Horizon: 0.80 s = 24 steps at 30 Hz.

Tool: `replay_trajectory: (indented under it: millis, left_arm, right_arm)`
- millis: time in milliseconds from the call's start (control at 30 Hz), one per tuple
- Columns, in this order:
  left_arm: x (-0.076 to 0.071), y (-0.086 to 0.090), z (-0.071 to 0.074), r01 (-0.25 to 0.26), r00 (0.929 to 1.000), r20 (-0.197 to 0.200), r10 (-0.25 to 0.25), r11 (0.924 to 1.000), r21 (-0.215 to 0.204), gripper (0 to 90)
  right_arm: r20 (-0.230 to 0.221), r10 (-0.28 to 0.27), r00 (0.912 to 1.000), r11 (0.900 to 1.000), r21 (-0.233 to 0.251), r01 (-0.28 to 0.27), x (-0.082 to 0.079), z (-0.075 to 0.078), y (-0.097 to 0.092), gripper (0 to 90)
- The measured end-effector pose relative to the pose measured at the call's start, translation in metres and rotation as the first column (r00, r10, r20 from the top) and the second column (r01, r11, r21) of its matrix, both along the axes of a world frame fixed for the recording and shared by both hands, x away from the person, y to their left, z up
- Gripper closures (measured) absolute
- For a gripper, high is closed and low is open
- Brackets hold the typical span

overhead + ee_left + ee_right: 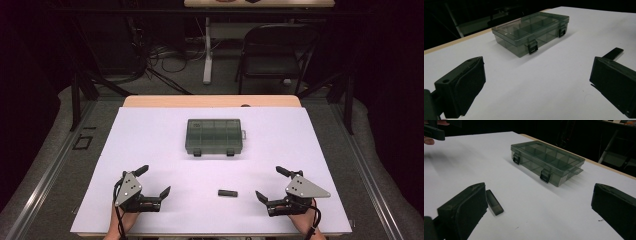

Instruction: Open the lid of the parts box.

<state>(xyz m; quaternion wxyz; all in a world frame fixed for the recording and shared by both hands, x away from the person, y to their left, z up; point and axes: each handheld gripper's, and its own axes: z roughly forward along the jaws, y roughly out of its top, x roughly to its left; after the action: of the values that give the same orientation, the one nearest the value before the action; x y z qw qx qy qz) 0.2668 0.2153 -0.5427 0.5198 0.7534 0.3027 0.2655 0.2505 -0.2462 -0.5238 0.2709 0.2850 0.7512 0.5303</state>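
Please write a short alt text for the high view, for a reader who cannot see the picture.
A closed, smoky transparent compartment box with two dark latches lies on a white table, and a small dark bar-shaped piece lies nearer the person. The person's left tool and right tool rest near the front edge, jaws open and holding nothing.

I can read no text, label, brand or number anywhere. The smoky compartment box (531, 31) ahead of my jaws bears no lettering I can make out, though the views may be too coarse.
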Motion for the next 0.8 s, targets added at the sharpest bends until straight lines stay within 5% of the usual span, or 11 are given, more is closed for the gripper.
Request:
replay_trajectory:
  millis: [800]
  left_arm:
    - [0.021, -0.021, 0.0, 0.04, 0.9975, -0.059, -0.038, 0.9984, 0.039, 0.0]
  right_arm:
    - [-0.101, 0.044, 0.9939, 0.9988, -0.017, -0.046, 0.03, -0.002, 0.017, 0.0]
